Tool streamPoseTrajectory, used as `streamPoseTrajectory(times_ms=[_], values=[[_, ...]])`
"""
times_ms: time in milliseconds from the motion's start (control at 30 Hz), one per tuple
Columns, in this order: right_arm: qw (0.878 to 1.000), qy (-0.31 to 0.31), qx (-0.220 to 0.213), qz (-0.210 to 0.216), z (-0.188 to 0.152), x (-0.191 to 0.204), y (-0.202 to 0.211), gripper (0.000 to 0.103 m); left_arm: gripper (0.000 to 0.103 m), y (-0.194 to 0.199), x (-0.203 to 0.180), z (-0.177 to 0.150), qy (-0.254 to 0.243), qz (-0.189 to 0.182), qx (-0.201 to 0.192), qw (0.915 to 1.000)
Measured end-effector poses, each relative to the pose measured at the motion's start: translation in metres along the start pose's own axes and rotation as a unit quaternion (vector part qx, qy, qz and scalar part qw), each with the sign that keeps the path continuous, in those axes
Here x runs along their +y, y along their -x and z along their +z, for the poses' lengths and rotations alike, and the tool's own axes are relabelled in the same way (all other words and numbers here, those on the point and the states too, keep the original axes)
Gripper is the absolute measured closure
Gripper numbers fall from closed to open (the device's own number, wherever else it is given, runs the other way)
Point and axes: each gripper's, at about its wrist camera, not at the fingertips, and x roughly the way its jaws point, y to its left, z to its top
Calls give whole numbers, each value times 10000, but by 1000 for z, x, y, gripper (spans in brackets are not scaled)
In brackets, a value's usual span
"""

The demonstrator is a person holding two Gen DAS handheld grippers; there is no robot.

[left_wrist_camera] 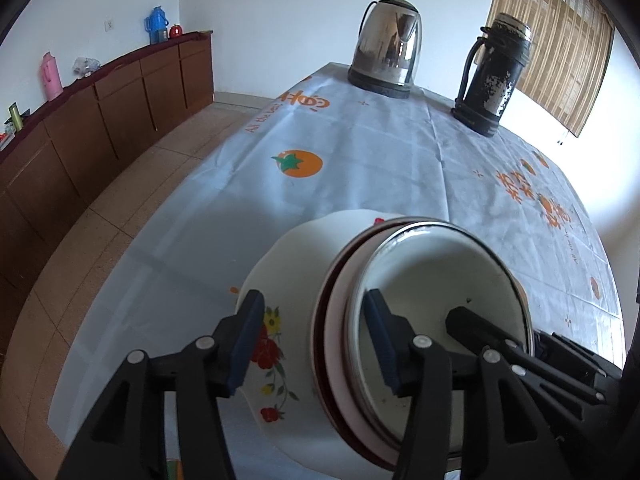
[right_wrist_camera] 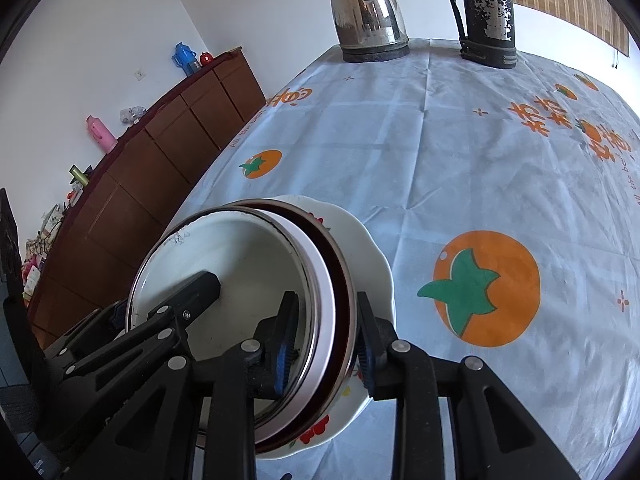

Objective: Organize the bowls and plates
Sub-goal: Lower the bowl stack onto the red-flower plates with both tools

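**Ana:** Bowls (left_wrist_camera: 436, 304) and plates sit nested in one stack near the front edge of the table (left_wrist_camera: 360, 152): an enamel bowl with a metal rim on top, a pale dish and a dark-rimmed one under it, and a white flowered plate (left_wrist_camera: 280, 280) at the bottom.

**Ben:** What's off to the left?

**Ana:** A brown sideboard (left_wrist_camera: 100, 120) along the wall, with a pink flask and a blue one standing on it.

**Ben:** And the left gripper (left_wrist_camera: 316, 340)?

**Ana:** Its jaws stand apart, straddling the stack's left edge. One finger is over the flowered plate, the other inside the bowl. Neither pad presses on anything, so it has let go.

**Ben:** The right gripper (right_wrist_camera: 328, 344)?

**Ana:** It pinches the stack's right edge, one pad inside the bowl and the other against the outside of the rims. That one is clamped on.

**Ben:** Further back?

**Ana:** A steel kettle (left_wrist_camera: 386, 48), then a worn black thermos (left_wrist_camera: 494, 76) to its right, both well apart from the stack.
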Motion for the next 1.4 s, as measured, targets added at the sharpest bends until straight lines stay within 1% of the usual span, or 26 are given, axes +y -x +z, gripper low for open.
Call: streamPoseTrajectory(times_ms=[200,400,500,567,633,700,800,900,967,1067,1167,1200,1233,1300,1367,1400], values=[[10000,10,-11,-6,-1,1,1,73,50,1,1,0,-15,8,-5,10000],[9998,134,-77,-120,-3,3,6,73,48,2,1,-1,-68,25,-17,10000],[9995,189,-146,-190,-5,4,9,72,43,5,-1,-3,-134,103,-56,9998],[9993,219,-211,-221,-7,4,13,72,36,6,-1,-4,-153,179,-94,9997],[9991,233,-257,-232,-8,4,16,72,33,7,1,-4,-123,192,-93,9997],[9992,228,-278,-183,-8,4,18,71,33,8,1,-5,-133,183,-121,9997],[9989,274,-345,-162,-8,5,21,71,33,8,0,-4,-178,267,-133,9994],[9988,248,-412,-110,-7,5,23,67,33,7,3,-3,-113,241,-98,9996],[9986,231,-456,-116,-7,4,25,61,31,7,3,-3,-110,233,-79,9996],[9977,241,-624,-96,-7,4,32,60,30,4,-1,-5,-202,239,-60,9995],[9951,217,-960,-132,-10,1,44,60,30,5,-4,-6,-254,189,-79,9995],[9930,221,-1139,-217,-14,-1,49,60,30,7,-4,-6,-258,169,-108,9995],[9921,229,-1199,-301,-16,-2,52,60,30,9,-4,-6,-258,162,-156,9994],[9905,240,-1312,-349,-19,-4,55,63,30,14,-5,-6,-269,180,-258,9991],[9901,310,-1329,-325,-22,-3,56,76,30,20,-4,-7,-277,202,-372,9987],[9898,316,-1358,-299,-24,-2,57,76,30,21,-4,-7,-276,202,-401,9986]])
